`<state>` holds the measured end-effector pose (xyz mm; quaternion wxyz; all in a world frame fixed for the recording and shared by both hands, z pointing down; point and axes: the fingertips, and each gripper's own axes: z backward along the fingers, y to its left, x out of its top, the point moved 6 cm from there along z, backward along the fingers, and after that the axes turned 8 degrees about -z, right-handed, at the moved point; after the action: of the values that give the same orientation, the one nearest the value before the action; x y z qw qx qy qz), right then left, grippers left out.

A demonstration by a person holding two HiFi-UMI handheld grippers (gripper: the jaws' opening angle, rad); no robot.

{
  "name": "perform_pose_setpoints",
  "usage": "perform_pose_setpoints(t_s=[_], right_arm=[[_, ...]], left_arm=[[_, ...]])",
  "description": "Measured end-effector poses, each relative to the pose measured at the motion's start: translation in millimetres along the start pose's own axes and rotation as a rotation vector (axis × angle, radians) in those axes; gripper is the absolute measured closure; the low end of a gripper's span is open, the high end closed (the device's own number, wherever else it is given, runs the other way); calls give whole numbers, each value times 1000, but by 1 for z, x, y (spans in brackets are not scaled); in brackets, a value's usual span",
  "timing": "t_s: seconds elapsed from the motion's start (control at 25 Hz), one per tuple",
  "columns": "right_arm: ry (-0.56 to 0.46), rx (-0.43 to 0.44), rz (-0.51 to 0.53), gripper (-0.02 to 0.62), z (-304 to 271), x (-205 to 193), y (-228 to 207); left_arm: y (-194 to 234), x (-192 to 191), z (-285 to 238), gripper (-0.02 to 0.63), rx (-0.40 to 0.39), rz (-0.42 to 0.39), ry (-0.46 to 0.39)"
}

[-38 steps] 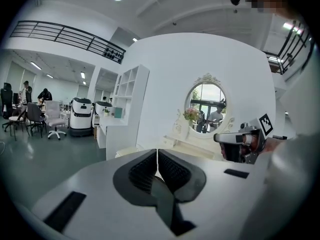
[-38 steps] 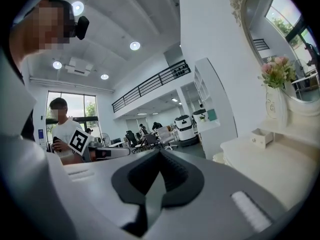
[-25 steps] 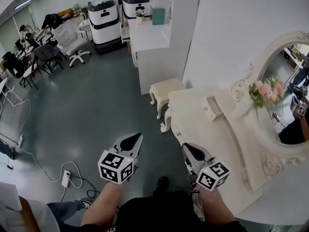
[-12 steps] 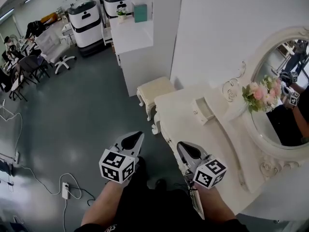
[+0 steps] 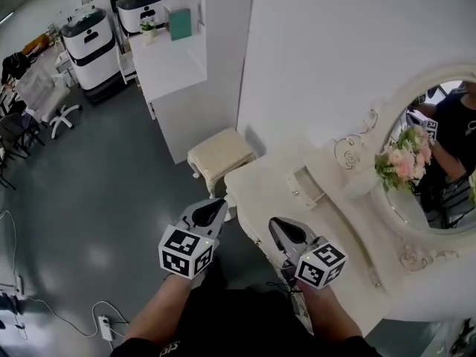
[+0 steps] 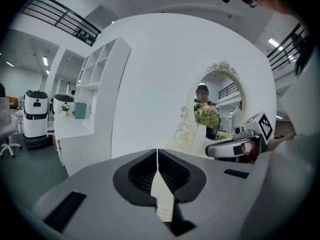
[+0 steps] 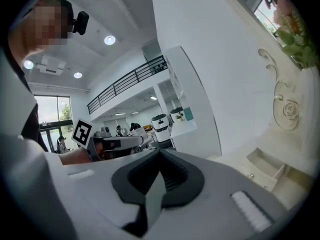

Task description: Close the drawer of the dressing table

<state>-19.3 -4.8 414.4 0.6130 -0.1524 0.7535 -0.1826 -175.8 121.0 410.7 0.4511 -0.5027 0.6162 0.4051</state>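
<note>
"Left gripper view first: what are the jaws doing?"

"The left gripper (image 6: pixel 158 151) is keeping its jaws pressed together, with nothing between them. In the head view it is hovering beside the corner of the dressing table (image 5: pixel 338 236), over the grey floor (image 5: pixel 111 199)."

"And the other one?"

"The right gripper (image 7: pixel 160 152) is also clenching shut and is empty. It is hovering over the table's front edge."

"Where is the drawer sitting?"

"The drawer (image 5: pixel 306 188) is sticking out open on the tabletop. It is lying beyond the right gripper and apart from it, close to the base of the oval mirror (image 5: pixel 439 177). Pink flowers (image 5: pixel 401 162) are standing to its right against the mirror, and a cushioned stool (image 5: pixel 218 155) is standing at the table's far end."
</note>
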Motion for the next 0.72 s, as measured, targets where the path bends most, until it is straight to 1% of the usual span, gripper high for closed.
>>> perform_pose_setpoints(t_s=[0.2, 0.36, 0.48, 0.6, 0.72], right_arm=[[-45, -85, -14, 586, -37, 19, -9], [-77, -148, -10, 586, -44, 30, -15], [-102, -197, -22, 586, -38, 34, -22], [-121, -242, -38, 586, -23, 36, -33], [-142, -271, -46, 586, -4, 39, -45]], left_arm=[[36, 9, -36, 591, -110, -17, 12], [50, 15, -61, 592, -193, -36, 30], [47, 18, -80, 592, -251, -55, 49], [33, 22, -98, 591, -301, -69, 60], [17, 25, -115, 591, -330, -89, 71]])
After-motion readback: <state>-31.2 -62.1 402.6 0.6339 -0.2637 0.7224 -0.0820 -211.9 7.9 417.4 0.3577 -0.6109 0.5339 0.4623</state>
